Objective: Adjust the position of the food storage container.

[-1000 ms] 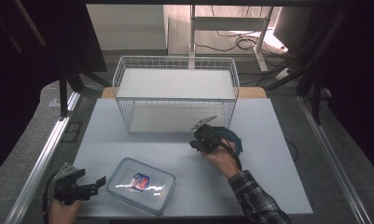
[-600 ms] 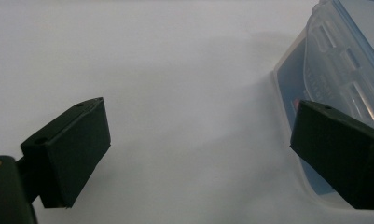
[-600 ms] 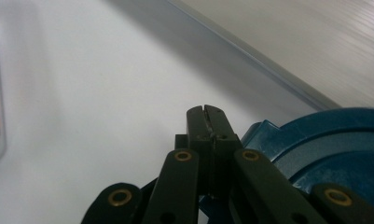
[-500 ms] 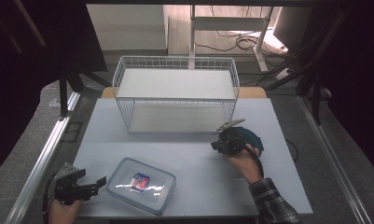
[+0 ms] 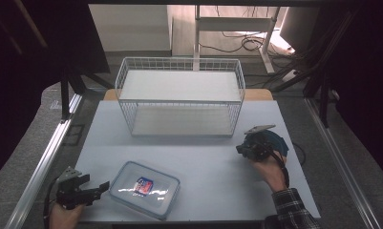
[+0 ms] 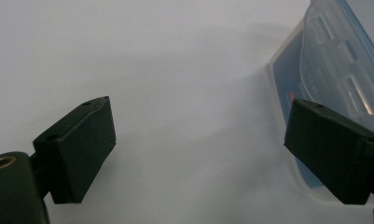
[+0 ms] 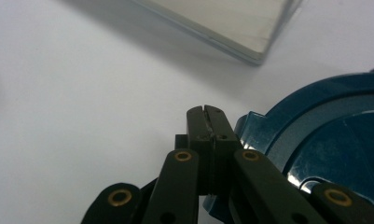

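Left hand-held gripper [image 5: 102, 185]: I see it low at the counter's [image 5: 203, 162] near left corner, jaws spread wide, released, tips just beside the clear lidded container [image 5: 144, 189].
Left gripper view: one jaw overlaps the container's [image 6: 334, 84] edge; I can't tell whether it touches.
Right hand-held gripper [image 5: 240, 149]: my right hand [image 5: 270, 172] holds it right of the container, well apart, near the wire basket's [image 5: 179, 98] right front corner.
Right gripper view: jaws pressed together, clenched on nothing I can see, with a dark blue round object [image 7: 334, 140] just beside them.
High view: the blue object [image 5: 279, 143] lies partly hidden behind that gripper.
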The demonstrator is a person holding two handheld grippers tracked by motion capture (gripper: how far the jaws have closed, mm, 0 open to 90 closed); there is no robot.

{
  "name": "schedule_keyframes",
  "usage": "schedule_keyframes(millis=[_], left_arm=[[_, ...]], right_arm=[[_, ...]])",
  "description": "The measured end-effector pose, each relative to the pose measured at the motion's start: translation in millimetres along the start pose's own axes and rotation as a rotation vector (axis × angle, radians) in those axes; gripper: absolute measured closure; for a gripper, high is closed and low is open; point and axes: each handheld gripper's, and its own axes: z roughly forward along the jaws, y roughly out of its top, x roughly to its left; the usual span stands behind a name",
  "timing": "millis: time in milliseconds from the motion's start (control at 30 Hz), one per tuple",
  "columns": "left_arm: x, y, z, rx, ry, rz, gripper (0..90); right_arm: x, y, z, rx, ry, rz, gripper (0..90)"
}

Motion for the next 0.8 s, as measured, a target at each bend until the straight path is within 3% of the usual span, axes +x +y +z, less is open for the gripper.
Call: schedule_keyframes(millis=[67,133,200,267,300,333,367,433,533,800], left_arm=[[0.6,0.5,-2.9,0.001,-0.017,0.019,9.3],[-1.1,1.3,-6.9,0.007,-0.047,0.025,16.9],[-3.8,1.3,-8.9,0.016,-0.083,0.054,33.7],[-8.4,1.9,-7.9,0.052,-0.164,0.082,57.2],[-10.4,2.4,-6.0,0.071,-0.200,0.084,64.7],[-10.4,2.4,-6.0,0.071,-0.200,0.084,71.7],[-16.0,3.2,-2.2,0.109,-0.234,0.109,77.6],[-20.8,4.0,0.4,0.125,-0.245,0.127,85.1],[-22.1,5.4,0.6,0.124,-0.248,0.117,89.7],[-31.8,8.8,7.0,0.134,-0.268,0.115,89.9]], right_arm=[[3.0,-2.5,-1.1,-0.012,-0.028,0.000,89.7],[9.9,-6.4,-4.0,-0.021,-0.056,-0.006,89.6],[15.7,-11.0,-8.2,-0.048,-0.030,0.002,89.5],[25.8,-16.2,-12.7,-0.064,-0.005,-0.013,89.5],[32.0,-19.3,-14.3,-0.070,0.017,-0.017,89.5],[39.0,-22.8,-15.5,-0.072,0.041,-0.020,89.4],[47.6,-27.4,-16.1,-0.069,0.065,-0.031,89.5],[58.8,-34.5,-15.6,-0.072,0.102,-0.041,89.4],[77.1,-45.8,-12.4,-0.052,0.159,-0.059,89.4],[126.5,-61.5,-3.7,-0.002,0.334,-0.104,89.4]])
